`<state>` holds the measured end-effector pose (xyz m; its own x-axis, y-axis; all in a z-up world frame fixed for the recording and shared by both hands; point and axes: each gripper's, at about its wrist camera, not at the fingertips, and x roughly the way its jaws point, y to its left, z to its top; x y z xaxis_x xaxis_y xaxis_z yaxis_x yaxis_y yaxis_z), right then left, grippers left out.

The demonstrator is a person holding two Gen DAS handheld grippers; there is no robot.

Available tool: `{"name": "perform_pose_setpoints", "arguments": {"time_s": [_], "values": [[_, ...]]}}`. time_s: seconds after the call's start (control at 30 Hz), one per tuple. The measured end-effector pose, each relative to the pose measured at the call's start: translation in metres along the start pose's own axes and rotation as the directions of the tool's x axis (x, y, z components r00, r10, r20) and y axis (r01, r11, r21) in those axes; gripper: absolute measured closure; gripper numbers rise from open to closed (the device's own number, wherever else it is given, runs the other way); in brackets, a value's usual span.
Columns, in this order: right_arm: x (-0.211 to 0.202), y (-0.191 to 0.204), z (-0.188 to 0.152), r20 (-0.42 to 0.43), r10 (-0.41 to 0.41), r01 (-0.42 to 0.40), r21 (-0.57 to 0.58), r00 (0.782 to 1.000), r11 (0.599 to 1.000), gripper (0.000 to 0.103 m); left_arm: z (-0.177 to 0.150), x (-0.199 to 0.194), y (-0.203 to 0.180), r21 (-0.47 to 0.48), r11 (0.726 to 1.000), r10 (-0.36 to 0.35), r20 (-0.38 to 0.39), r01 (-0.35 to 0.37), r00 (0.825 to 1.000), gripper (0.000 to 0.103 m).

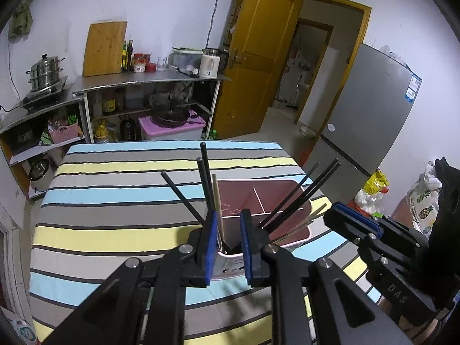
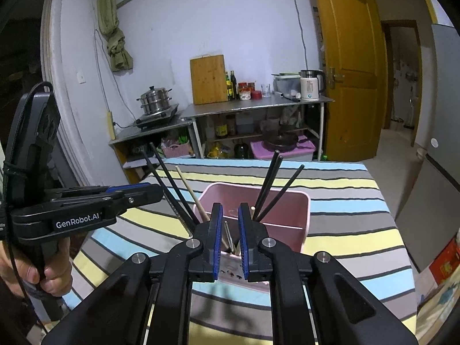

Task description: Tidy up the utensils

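A pink utensil holder (image 1: 267,201) with an inner divider stands on the striped table (image 1: 115,201); it also shows in the right wrist view (image 2: 276,212). Several black chopsticks (image 1: 205,181) and a wooden chopstick (image 1: 217,201) stand slanted in its near compartment, with more black chopsticks (image 1: 302,195) leaning right. My left gripper (image 1: 228,215) hovers just above the holder's near edge, open and empty. My right gripper (image 2: 230,210) is over the same near compartment, jaws slightly apart, empty. It also appears at the right of the left wrist view (image 1: 353,218).
The striped cloth covers the whole table (image 2: 359,201). Behind stand steel kitchen shelves (image 1: 149,80) with a cutting board, bottles, kettle and steamer pot. A yellow door (image 1: 258,57) and a grey fridge (image 1: 368,115) are at the right.
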<state>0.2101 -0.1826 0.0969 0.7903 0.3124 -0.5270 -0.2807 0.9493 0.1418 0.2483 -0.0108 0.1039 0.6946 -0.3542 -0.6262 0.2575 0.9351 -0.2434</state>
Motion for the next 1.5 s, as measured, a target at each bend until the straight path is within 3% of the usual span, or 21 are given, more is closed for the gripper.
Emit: {"name": "perform_pose_setpoints", "arguments": {"time_s": [0.27, 0.43, 0.57, 0.63, 1.5], "values": [[-0.026, 0.003, -0.011, 0.029, -0.008, 0.008, 0.0, 1.0, 1.0, 0.092, -0.014, -0.024, -0.005, 0.011, 1.0, 0.013, 0.038, -0.013, 0.999, 0.085], [-0.035, 0.004, -0.02, 0.037, -0.009, 0.009, 0.003, 0.999, 1.0, 0.09, -0.028, -0.037, -0.006, 0.01, 1.0, 0.019, 0.071, -0.019, 0.997, 0.078], [-0.043, 0.007, -0.034, 0.036, -0.01, 0.01, 0.01, 0.999, 1.0, 0.074, -0.045, -0.044, -0.012, 0.024, 0.999, 0.043, 0.096, -0.046, 0.994, 0.078], [-0.047, 0.009, -0.043, 0.035, -0.011, 0.011, 0.009, 0.999, 1.0, 0.072, -0.055, -0.046, -0.015, 0.03, 0.998, 0.047, 0.104, -0.05, 0.993, 0.078], [-0.073, 0.016, -0.155, 0.019, -0.082, 0.082, -0.001, 0.996, 0.997, 0.072, -0.172, -0.049, -0.027, 0.042, 0.994, 0.089, 0.167, -0.098, 0.982, 0.078]]}}
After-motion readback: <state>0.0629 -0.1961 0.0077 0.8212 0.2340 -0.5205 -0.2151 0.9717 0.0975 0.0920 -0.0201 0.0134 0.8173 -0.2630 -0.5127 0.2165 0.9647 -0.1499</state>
